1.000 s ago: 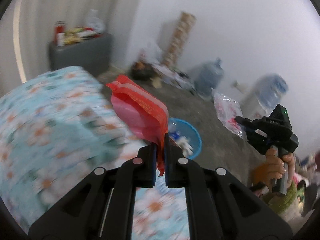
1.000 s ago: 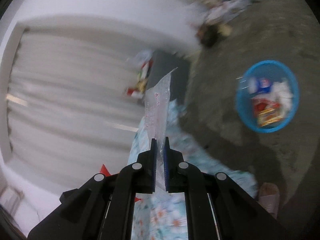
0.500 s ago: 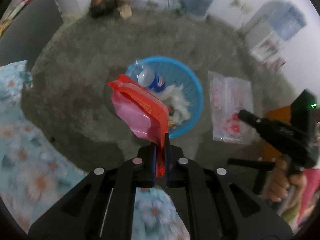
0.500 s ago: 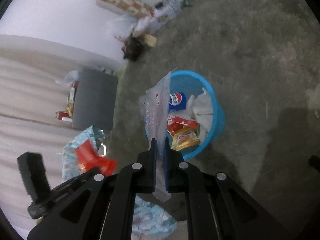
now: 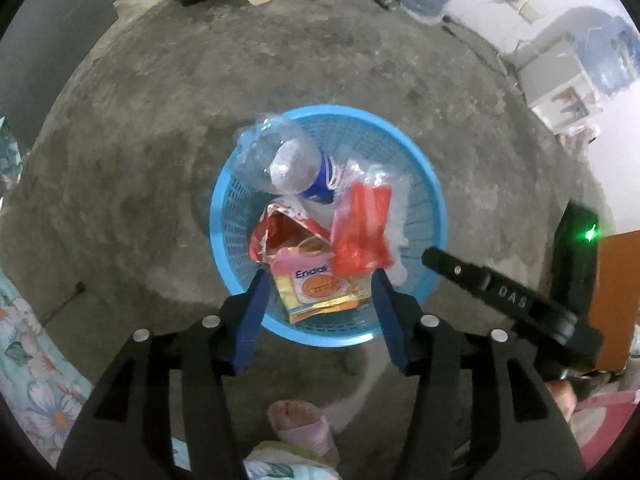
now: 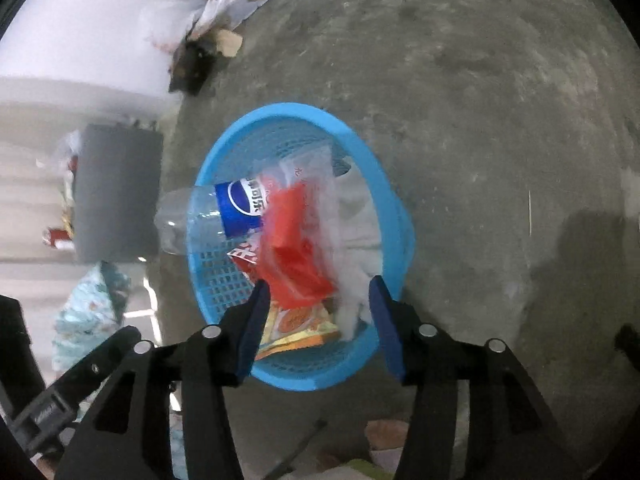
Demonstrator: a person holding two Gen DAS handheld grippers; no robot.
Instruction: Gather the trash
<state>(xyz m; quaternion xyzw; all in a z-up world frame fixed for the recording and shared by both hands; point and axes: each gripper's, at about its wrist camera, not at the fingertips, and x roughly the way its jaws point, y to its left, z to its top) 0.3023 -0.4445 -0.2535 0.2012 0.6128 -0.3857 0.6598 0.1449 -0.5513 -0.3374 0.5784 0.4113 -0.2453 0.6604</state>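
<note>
Blue plastic mesh fills the middle of both wrist views: a round, light-blue laundry-style basket (image 5: 224, 216) stands on a bare grey concrete floor (image 5: 132, 128), and both grippers point down over it. The left gripper (image 5: 318, 278) has its blue-padded jaws opening, about half spread, with nothing pressed between the pads; a red and pink plastic wrapper (image 5: 362, 232), blurred, is loose just beyond the fingertips, above the pile in the basket. The right gripper (image 6: 314, 290) is opening too, its pads clear of everything; a clear plastic bag with small red print (image 6: 316, 184), also blurred, lies free over the basket's contents alongside the red wrapper.

Inside the basket lie a crushed clear plastic bottle with a blue label (image 5: 288, 162), its base jutting over the rim, a torn red foil snack packet (image 5: 280, 236), a yellow and pink biscuit packet (image 5: 316, 286) near the closest wall, and crumpled white tissue (image 6: 356, 268).

In the left view the right gripper's black body reaches in from the right edge with a green light lit. A pink slipper (image 5: 300, 424) on the person's foot shows at the bottom edge, and a floral cloth (image 5: 36, 380) covers the lower left corner.
</note>
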